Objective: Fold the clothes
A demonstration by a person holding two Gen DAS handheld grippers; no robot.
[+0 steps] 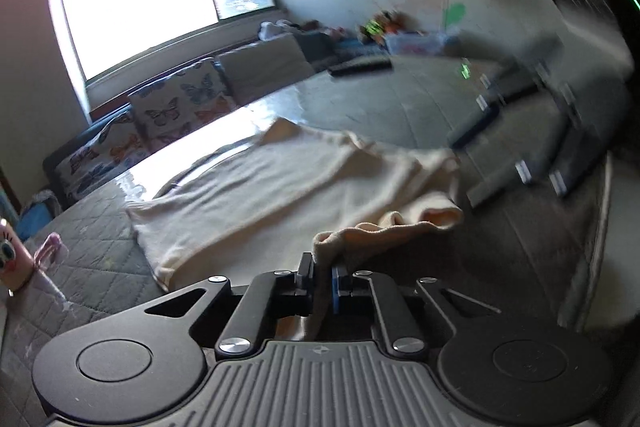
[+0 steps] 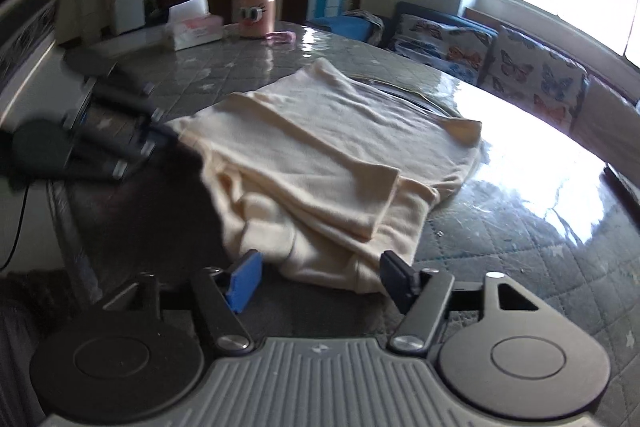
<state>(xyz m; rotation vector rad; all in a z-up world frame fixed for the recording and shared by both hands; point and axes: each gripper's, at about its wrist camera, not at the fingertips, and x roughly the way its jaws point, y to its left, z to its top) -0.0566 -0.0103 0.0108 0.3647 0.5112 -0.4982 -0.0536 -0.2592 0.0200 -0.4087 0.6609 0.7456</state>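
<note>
A cream-coloured garment [image 1: 260, 187] lies partly folded on the grey quilted table [image 1: 100, 251]. My left gripper [image 1: 322, 277] is shut on a bunched edge of it, and the cloth runs up from between the fingers toward a sleeve cuff [image 1: 442, 213]. In the right wrist view the same garment [image 2: 320, 163] lies in layered folds, one sleeve [image 2: 460, 129] sticking out at the far right. My right gripper [image 2: 320, 277] stands open at the garment's near edge, with the folded corner between its spread fingers. The left gripper [image 2: 108, 131] shows blurred at the garment's left side.
A pink bottle with cartoon eyes [image 2: 256, 7] and a tissue box [image 2: 192, 23] stand at the table's far end. A sofa with butterfly cushions [image 2: 520, 67] runs along the window side. The table top [image 2: 520, 227] is glossy with glare.
</note>
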